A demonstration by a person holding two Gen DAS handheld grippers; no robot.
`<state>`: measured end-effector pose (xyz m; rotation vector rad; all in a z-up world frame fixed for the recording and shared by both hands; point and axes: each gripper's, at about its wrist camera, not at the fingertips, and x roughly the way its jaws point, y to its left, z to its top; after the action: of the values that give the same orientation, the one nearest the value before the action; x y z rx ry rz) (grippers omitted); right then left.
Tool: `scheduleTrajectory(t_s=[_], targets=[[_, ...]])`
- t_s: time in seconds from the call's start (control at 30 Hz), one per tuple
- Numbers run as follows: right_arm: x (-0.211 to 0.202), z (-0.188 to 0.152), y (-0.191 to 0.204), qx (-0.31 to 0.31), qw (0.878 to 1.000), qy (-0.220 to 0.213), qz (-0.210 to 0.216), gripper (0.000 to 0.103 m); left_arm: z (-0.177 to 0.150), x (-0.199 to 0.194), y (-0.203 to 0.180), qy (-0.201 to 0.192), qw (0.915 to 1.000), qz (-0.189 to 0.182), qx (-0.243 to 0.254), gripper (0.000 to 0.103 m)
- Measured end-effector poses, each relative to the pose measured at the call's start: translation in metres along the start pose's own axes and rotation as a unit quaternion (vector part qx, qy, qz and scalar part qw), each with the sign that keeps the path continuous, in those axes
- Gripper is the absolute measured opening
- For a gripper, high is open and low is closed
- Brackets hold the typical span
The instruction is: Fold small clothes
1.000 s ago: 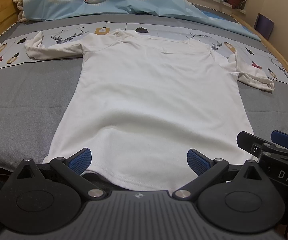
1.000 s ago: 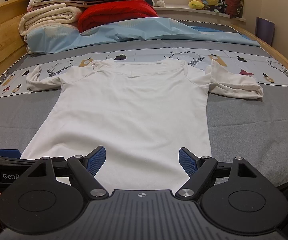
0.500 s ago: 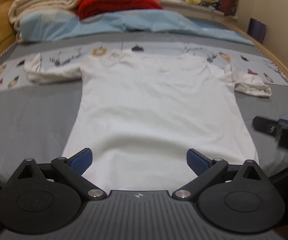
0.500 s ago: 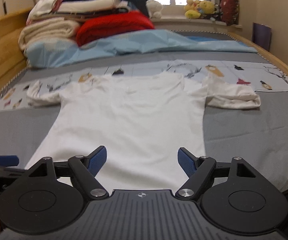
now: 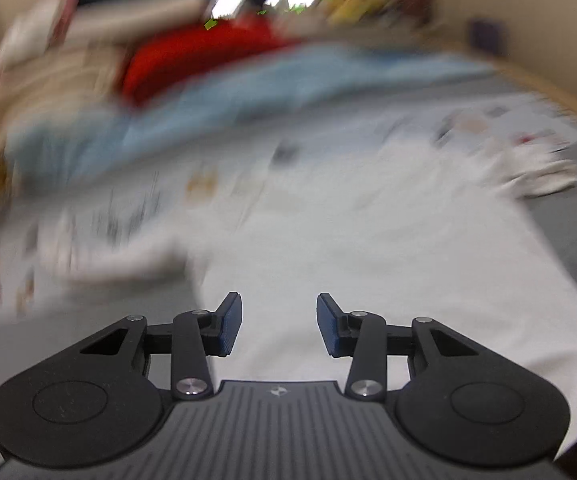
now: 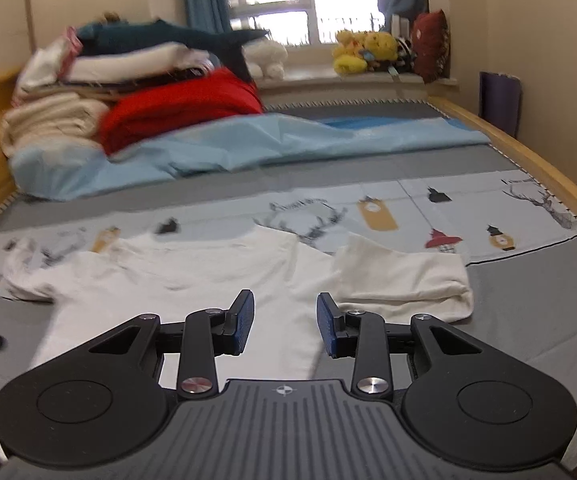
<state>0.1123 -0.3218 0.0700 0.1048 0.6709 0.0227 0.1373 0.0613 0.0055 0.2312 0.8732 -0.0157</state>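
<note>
Clearly risky: left gripper (image 5: 279, 326) and right gripper (image 6: 285, 326), jaws closing with nothing pinched, above white shirt (image 6: 192, 276) lying flat at centre frame. Could miss the sleeve (image 6: 404, 280) or bunch cloth through haste. Plenty of open bed (image 6: 528, 332) right; wooden edge (image 6: 528, 156) far.

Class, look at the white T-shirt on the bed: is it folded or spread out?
Spread out. The white T-shirt lies flat on the grey bed cover, both short sleeves out to its sides, no part of the body doubled over.
</note>
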Motion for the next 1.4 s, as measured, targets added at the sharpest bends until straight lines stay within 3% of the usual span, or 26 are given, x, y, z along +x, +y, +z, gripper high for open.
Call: scheduleTrajectory(t_s=[0.1, 0.27, 0.43, 0.57, 0.63, 0.77, 0.8, 0.87, 0.93, 1.03, 1.27, 1.4], targets=[[0.043, -0.009, -0.007, -0.018, 0.999, 0.036, -0.022, 0.037, 0.012, 0.032, 0.016, 0.053, 0.9971, 0.010, -0.054, 0.046], [0.121, -0.020, -0.022, 0.022, 0.990, 0.135, -0.029, 0.037, 0.032, 0.058, 0.024, 0.063, 0.9960, 0.019, -0.061, 0.046], [0.171, -0.022, -0.027, 0.056, 0.984, 0.162, -0.044, 0.049, 0.034, 0.083, 0.023, 0.070, 0.9943, 0.018, -0.079, 0.049], [0.205, -0.031, -0.034, 0.100, 0.973, 0.204, -0.047, 0.049, 0.038, 0.109, 0.027, 0.089, 0.9924, 0.022, -0.082, 0.055], [0.213, -0.031, -0.031, 0.098, 0.974, 0.199, -0.052, 0.055, 0.039, 0.124, 0.030, 0.100, 0.9904, 0.021, -0.093, 0.062], [0.226, -0.026, -0.023, 0.082, 0.978, 0.185, -0.052, 0.060, 0.038, 0.153, 0.042, 0.127, 0.9831, 0.014, -0.131, 0.063], [0.229, -0.025, -0.023, 0.082, 0.979, 0.181, -0.051, 0.059, 0.037, 0.158, 0.046, 0.132, 0.9812, 0.013, -0.140, 0.063], [0.233, -0.021, -0.024, 0.085, 0.980, 0.171, -0.052, 0.044, 0.038, 0.166, 0.052, 0.130, 0.9782, 0.012, -0.161, 0.067], [0.238, -0.016, -0.026, 0.089, 0.982, 0.161, -0.046, 0.019, 0.040, 0.171, 0.057, 0.124, 0.9764, 0.012, -0.176, 0.069], [0.244, -0.009, -0.028, 0.094, 0.983, 0.148, -0.053, 0.005, 0.044, 0.177, 0.061, 0.116, 0.9741, 0.011, -0.193, 0.069], [0.266, 0.016, -0.053, 0.131, 0.983, 0.114, -0.057, 0.003, 0.055, 0.187, 0.056, 0.096, 0.9763, 0.008, -0.194, 0.068], [0.282, 0.034, -0.064, 0.113, 0.987, 0.087, -0.071, 0.003, 0.059, 0.190, 0.048, 0.089, 0.9809, -0.007, -0.173, 0.068]])
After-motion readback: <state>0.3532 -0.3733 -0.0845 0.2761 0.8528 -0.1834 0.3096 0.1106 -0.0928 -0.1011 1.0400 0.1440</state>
